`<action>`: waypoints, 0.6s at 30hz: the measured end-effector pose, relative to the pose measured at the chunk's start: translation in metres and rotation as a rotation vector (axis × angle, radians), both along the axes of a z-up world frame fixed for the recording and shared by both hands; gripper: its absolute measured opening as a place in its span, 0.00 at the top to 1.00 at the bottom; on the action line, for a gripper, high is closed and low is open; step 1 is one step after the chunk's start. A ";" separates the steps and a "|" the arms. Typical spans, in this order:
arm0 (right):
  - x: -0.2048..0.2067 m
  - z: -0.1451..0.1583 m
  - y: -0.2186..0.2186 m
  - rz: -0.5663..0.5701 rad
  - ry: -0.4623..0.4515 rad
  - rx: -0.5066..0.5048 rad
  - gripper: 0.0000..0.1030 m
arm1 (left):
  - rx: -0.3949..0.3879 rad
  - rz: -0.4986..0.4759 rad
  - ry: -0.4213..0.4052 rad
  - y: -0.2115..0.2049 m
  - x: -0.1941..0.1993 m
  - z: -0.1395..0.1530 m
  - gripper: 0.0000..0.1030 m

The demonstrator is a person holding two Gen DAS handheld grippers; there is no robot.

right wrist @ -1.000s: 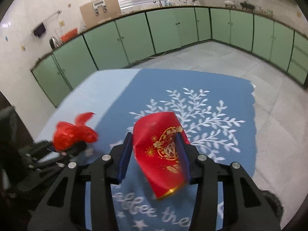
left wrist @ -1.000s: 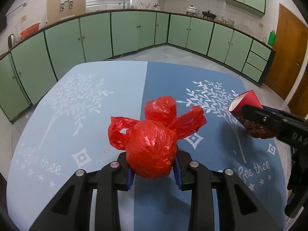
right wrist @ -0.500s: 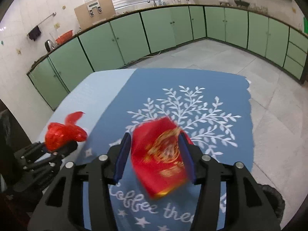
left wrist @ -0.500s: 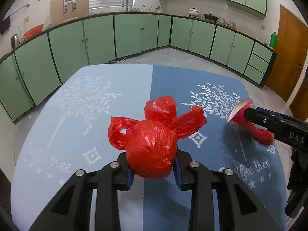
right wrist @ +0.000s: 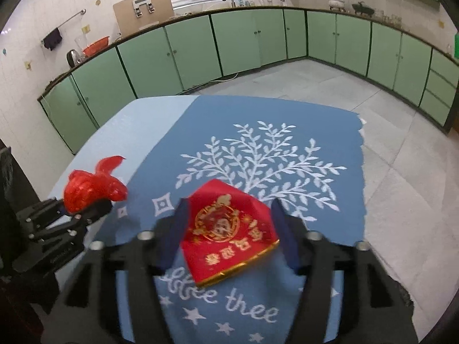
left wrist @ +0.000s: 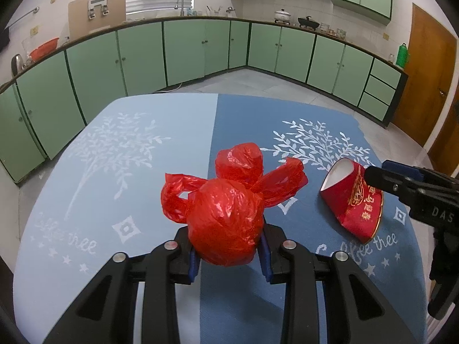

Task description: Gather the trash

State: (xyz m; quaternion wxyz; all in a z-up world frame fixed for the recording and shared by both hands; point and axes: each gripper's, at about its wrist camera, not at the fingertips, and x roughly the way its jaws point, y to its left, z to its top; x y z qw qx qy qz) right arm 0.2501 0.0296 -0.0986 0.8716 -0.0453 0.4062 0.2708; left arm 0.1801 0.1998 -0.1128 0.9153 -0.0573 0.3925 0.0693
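Nearest, the left gripper [left wrist: 228, 258] has its fingers [left wrist: 192, 263] pressed against both sides of a knotted, crinkled red plastic bag [left wrist: 226, 220], holding it just above the desk [left wrist: 114, 200], which is covered in a two-tone blue cloth printed with white trees. To its right, the right gripper [right wrist: 231, 232] has its fingers [right wrist: 178, 229] spread wide on either side of a squashed red paper cup with gold print [right wrist: 229, 229]; the cup lies on its side on the darker right half, with gaps showing between it and each finger. Farther off, green cabinets [left wrist: 200, 48] line the kitchen walls.
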 end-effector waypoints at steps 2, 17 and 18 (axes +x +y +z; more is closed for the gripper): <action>0.005 -0.004 -0.002 0.002 0.025 0.008 0.40 | -0.002 0.003 0.003 0.000 0.000 -0.001 0.68; 0.023 -0.042 -0.017 0.012 0.114 -0.016 0.20 | 0.003 0.005 0.021 -0.001 0.009 -0.009 0.68; 0.023 -0.041 -0.016 0.016 0.112 -0.012 0.30 | 0.001 0.003 0.024 -0.003 0.009 -0.010 0.68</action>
